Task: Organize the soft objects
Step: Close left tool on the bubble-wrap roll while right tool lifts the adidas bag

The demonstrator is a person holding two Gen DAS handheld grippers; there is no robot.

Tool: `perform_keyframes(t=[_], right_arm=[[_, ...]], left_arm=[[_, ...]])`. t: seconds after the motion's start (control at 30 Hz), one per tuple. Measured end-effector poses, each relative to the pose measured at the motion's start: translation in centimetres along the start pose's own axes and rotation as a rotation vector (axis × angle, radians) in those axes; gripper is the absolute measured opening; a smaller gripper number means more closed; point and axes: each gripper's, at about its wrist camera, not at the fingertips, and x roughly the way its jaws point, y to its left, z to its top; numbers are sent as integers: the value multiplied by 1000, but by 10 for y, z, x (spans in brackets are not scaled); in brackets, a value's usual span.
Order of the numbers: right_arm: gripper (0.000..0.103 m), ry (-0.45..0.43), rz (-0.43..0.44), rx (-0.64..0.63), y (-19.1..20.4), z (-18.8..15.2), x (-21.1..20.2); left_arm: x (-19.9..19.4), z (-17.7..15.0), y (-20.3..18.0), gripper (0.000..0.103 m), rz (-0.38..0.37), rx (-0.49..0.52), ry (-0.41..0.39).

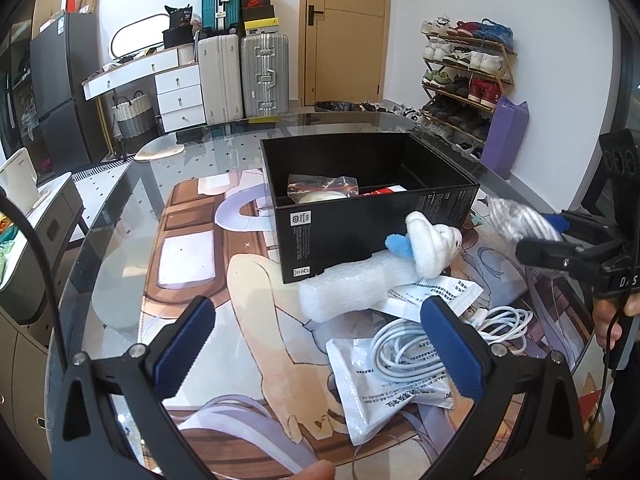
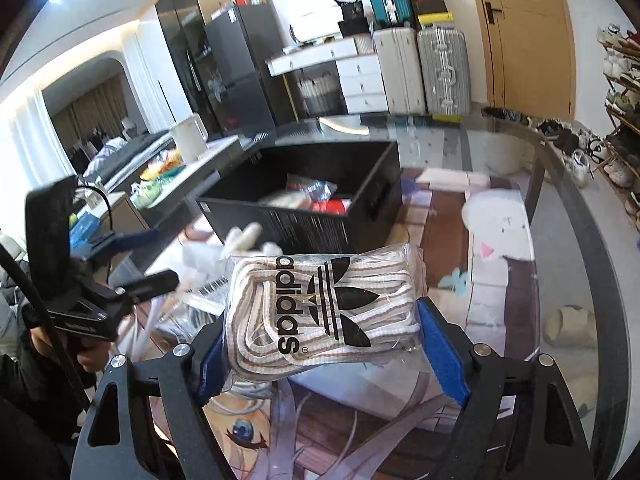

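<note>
While the left gripper [image 1: 316, 344] gapes empty, the right gripper [image 2: 328, 344] clamps a bagged Adidas shoelace bundle [image 2: 320, 308], black box [image 2: 304, 216] at twelve o'clock.

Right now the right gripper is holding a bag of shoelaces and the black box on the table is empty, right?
Not quite. The right gripper does hold the bag of shoelaces, but the black box is not empty: the left wrist view shows a clear packet and something red inside it.
</note>
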Motion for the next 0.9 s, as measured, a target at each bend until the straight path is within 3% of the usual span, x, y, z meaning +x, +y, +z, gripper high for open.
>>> perform_keyframes(t=[0.47,0.9], right_arm=[[84,-77,17,12,3,5,-16],[84,-67,21,15,5,5,-14]], left_arm=[[6,4,12,103,-17,-48,14],[31,8,11,103,-46,-75,59]])
